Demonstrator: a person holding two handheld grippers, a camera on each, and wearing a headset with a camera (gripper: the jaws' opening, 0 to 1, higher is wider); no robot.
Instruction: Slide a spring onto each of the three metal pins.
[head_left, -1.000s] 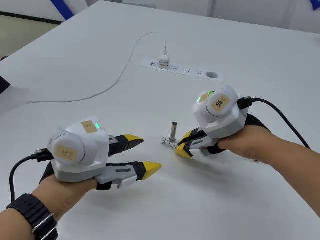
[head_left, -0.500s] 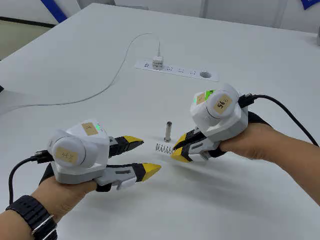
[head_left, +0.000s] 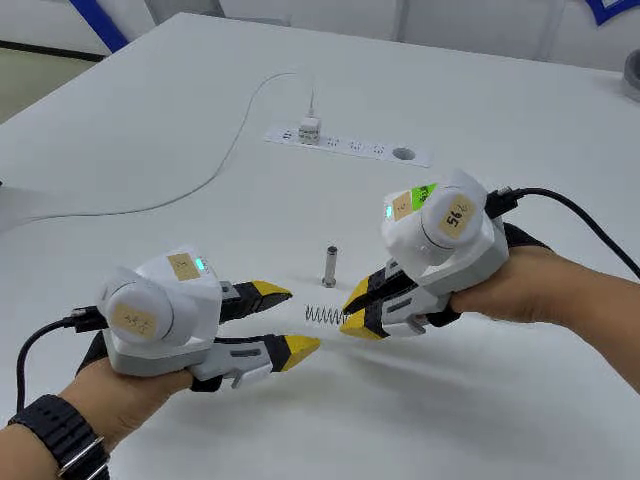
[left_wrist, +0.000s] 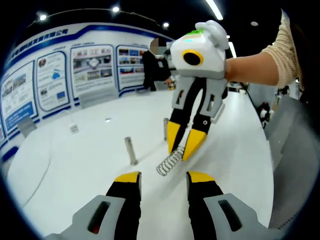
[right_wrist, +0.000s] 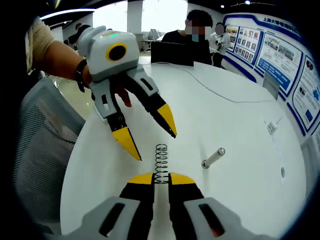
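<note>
spring (head_left: 325, 316) pinched at one end in the right gripper (head_left: 352, 310), jaws closed onto its coils, the free end sticking out level toward the left gripper (head_left: 290, 318); left gripper's jaws gape wide with nothing between them, tips just short of the spring; one metal pin (head_left: 329, 266) stands upright on the white tabletop (head_left: 480, 420), just behind the spring and apart from it; further back, a power strip (head_left: 345, 146) lies flat with a white cable (head_left: 225, 160) trailing off to the left
</note>
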